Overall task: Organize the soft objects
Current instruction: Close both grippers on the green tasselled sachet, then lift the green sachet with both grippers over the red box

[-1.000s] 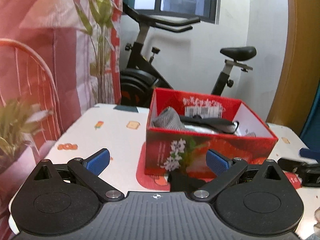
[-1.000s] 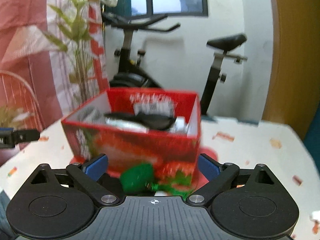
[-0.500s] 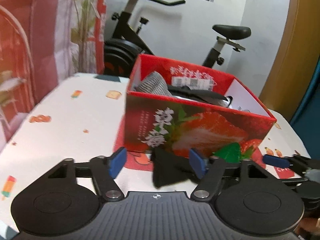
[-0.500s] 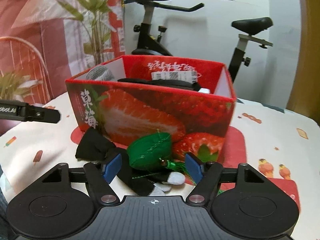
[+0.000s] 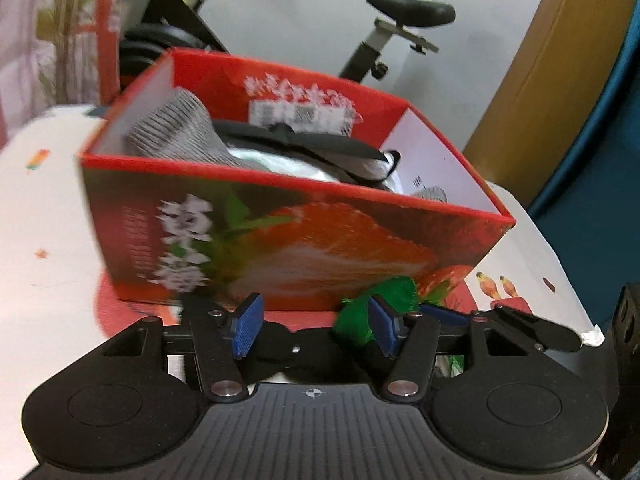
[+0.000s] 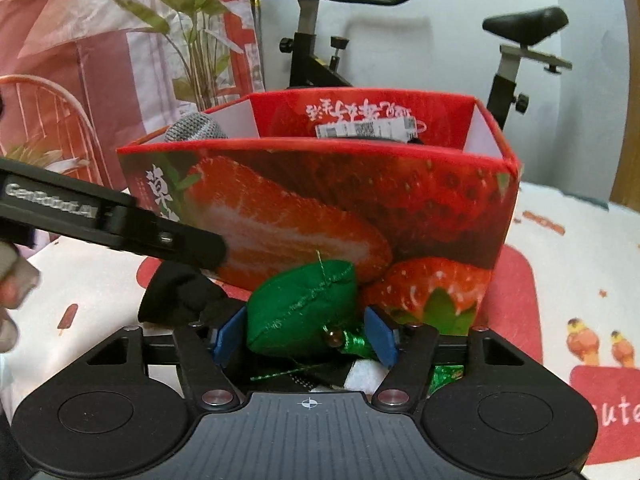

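Right gripper (image 6: 306, 334) jaws apart, bracketing green pouch (image 6: 302, 304) lying at box (image 6: 440, 216) near wall. Left gripper (image 5: 316, 326) jaws apart around black cloth (image 5: 280, 340), not clamped. Step: grasping. Next: close, lift over rim into box.

I record a home living space: an exercise bike (image 6: 400, 52) against the white wall, a potted plant (image 6: 192, 32), a patterned curtain (image 6: 80, 40), and my bench (image 5: 48, 240) under a cartoon-print cloth.
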`<state>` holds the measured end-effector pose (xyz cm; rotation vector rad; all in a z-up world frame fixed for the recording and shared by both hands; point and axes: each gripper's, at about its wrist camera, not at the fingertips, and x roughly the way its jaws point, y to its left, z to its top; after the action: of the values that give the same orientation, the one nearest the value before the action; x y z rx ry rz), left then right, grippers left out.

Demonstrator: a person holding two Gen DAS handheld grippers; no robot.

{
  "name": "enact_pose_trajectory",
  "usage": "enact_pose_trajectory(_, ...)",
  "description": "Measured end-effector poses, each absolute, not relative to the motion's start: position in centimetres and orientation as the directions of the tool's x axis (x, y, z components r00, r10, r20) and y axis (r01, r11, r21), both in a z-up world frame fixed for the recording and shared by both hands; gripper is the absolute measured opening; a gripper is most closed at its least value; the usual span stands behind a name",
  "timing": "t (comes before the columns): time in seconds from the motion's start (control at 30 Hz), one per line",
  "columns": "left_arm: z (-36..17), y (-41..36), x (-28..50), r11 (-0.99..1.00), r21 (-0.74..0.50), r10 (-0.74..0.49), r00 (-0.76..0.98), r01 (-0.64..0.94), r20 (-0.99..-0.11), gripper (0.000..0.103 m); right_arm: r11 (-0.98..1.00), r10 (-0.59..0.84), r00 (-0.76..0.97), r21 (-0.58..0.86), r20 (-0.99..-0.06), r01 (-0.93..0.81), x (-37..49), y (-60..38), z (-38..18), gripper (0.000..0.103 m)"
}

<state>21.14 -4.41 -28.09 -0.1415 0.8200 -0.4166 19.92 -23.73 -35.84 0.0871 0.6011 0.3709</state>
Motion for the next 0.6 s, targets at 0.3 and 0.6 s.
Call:
enact_pose_trajectory(0.3, -30.3, -7.2, 23.4, 0.862, -0.373, -0.506, 0.526, 0.345, -0.684, 0.055, 0.917, 0.399, 0.751, 0.213, -0.527, -0.338, 20.2, -24.2, -36.6, 0.056)
enact_pose_trajectory(0.6, -31.1, -7.5, 23.3, 0.831, -0.424, -0.556, 0.519, 0.359, -0.649, 0.053, 0.918, 0.397, 0.751, 0.225, -0.527, -0.327, 20.1, -24.3, -36.4, 0.054)
